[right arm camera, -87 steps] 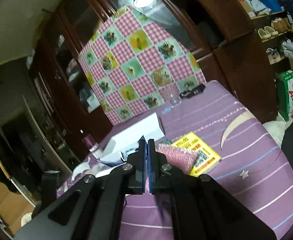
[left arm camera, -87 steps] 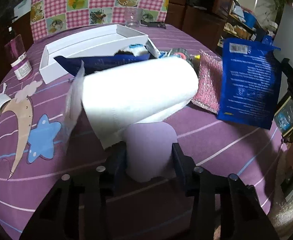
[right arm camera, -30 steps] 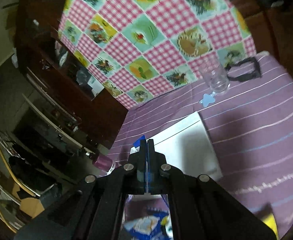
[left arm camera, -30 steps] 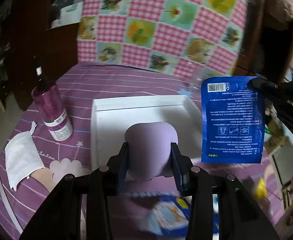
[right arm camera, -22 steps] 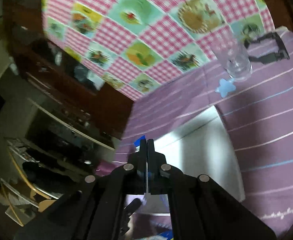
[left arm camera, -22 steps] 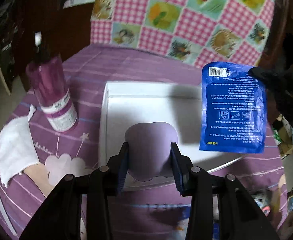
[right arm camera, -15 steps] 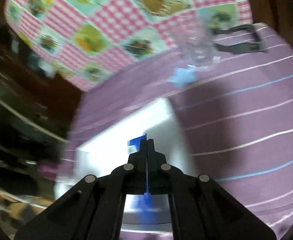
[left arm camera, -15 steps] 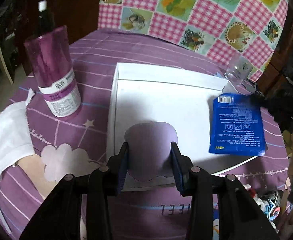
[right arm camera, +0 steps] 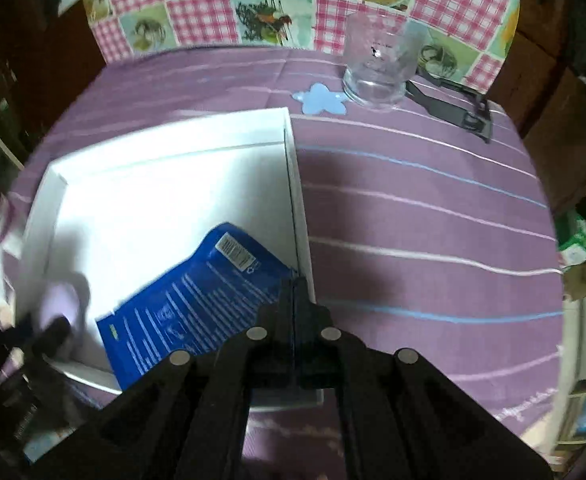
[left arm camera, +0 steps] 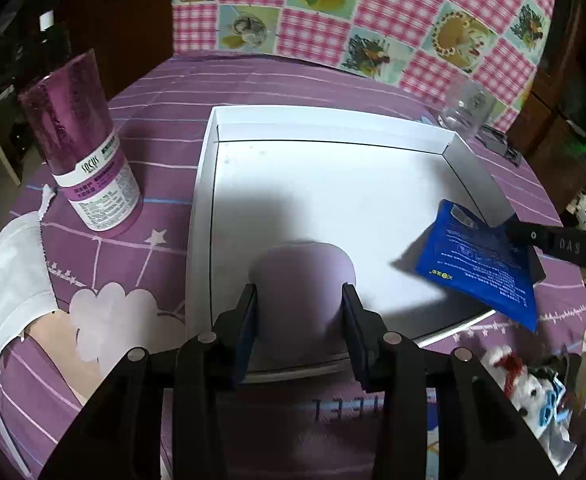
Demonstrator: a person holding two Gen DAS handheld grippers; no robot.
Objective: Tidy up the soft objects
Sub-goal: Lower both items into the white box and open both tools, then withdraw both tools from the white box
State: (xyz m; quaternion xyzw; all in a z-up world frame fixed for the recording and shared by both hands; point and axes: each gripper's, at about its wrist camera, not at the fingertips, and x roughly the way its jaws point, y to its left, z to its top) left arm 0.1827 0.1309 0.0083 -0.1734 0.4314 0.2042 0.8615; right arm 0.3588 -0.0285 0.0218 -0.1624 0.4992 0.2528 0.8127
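Note:
My left gripper (left arm camera: 301, 300) is shut on a pale lilac soft object (left arm camera: 303, 276), holding it just over the near part of the white shallow box (left arm camera: 325, 120). My right gripper (right arm camera: 293, 284) is shut on a corner of a blue printed packet (right arm camera: 197, 308). The packet (left arm camera: 481, 256) lies tilted in the box's right near corner, and its lower end hangs over the rim. In the left wrist view the right gripper (left arm camera: 511, 229) reaches in from the right edge. The right wrist view shows the box (right arm camera: 173, 132) from its right side and the lilac object (right arm camera: 63, 300) at far left.
A purple bottle (left arm camera: 89, 164) stands left of the box, with a white cloth (left arm camera: 13, 276) nearer. A clear glass (right arm camera: 377, 68) and a black clip (right arm camera: 457, 108) lie beyond the box. A small plush toy (left arm camera: 521, 380) and other items sit at the near right.
The blue packet came down from hanging in the air to lying in the box's right corner. The right gripper tipped downward. The left gripper sank toward the box with the lilac object.

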